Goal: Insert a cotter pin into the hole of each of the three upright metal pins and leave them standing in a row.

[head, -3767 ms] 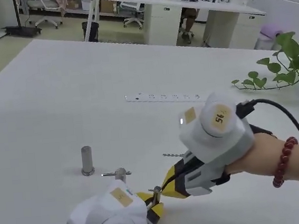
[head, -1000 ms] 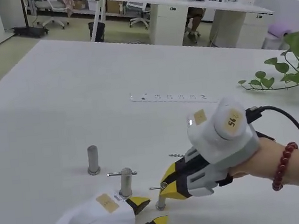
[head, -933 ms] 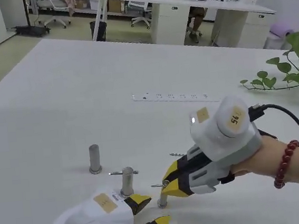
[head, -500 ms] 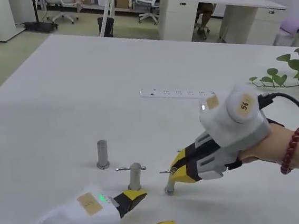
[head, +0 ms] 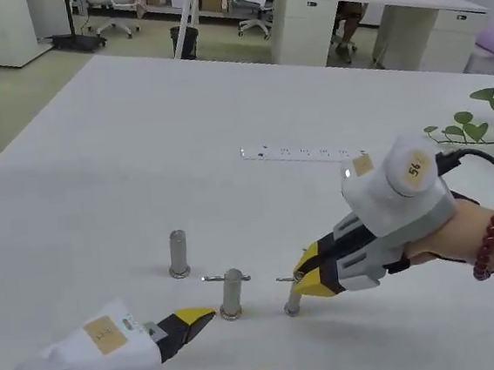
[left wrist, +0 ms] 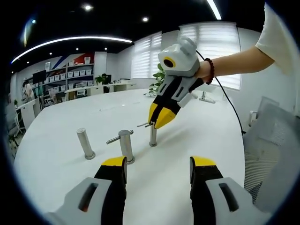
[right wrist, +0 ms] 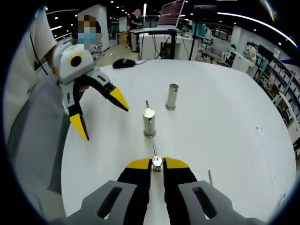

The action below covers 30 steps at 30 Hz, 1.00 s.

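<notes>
Pins of grey metal, three of them, stand upright in a slanting row at the lower middle of the head view, on the white table (head: 138,143). We see the left metal pin (head: 178,254) bare and well apart from both grippers. The middle metal pin (head: 232,293) carries a first cotter pin (head: 225,278) level through its top, an end showing on each side. The right metal pin (head: 293,303) stands near it, and a second cotter pin (head: 285,279) pokes out of its top toward the left of the frame.

The right gripper (head: 311,277) reaches in from the right of the frame, its yellow tips at the top of the right metal pin. In the right gripper view we find its jaws pinched nearly together on a small shiny round end, with the thin shaft of the second cotter pin running forward from it. We read that as a grip on the second cotter pin, but we cannot tell whether the tips also touch the metal pin.

The left gripper (head: 230,346) sits at the bottom left of the head view, jaws spread wide and holding nothing. Its upper tip is near the middle metal pin but apart from it. A white power strip (head: 301,153) lies higher up the frame.
</notes>
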### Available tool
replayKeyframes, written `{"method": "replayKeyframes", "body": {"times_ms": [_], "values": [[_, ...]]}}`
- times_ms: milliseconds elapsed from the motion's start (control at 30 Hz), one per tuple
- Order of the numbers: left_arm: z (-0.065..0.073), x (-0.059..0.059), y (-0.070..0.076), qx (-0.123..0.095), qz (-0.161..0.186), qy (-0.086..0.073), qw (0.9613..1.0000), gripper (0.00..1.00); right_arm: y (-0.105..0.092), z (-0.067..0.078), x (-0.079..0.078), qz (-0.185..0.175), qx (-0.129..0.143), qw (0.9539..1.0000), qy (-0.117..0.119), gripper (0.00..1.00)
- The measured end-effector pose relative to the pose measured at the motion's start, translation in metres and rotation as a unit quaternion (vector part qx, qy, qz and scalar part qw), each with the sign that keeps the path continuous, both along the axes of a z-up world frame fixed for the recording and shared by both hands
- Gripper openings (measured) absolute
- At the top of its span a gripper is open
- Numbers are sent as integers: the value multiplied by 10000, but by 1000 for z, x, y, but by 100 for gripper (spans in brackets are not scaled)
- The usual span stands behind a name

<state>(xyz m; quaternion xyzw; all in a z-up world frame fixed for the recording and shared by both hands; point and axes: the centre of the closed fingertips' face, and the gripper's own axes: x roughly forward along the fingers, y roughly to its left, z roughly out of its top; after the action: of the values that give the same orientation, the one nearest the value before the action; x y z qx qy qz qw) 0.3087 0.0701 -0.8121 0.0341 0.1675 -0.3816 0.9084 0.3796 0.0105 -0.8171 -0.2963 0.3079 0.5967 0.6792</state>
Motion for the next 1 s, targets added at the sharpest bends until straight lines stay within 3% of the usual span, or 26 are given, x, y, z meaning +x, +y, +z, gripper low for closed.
{"method": "replayKeyframes", "body": {"times_ms": [233,367,533,633,1000], "values": [[4,-7,14,6,101,22,9999,60,1,0,0,-74,89,9998,187,11],[5,-9,25,-69,256,145,9995,65,0,-3,-1,-161,85,9995,277,12],[10,-12,34,-207,410,220,9987,73,2,5,1,-432,312,9976,434,20],[12,-14,38,-209,458,223,9985,77,8,12,-2,-647,573,9943,621,25],[15,-25,52,-71,450,264,9986,96,38,36,0,-1060,1010,9880,485,33]]}}
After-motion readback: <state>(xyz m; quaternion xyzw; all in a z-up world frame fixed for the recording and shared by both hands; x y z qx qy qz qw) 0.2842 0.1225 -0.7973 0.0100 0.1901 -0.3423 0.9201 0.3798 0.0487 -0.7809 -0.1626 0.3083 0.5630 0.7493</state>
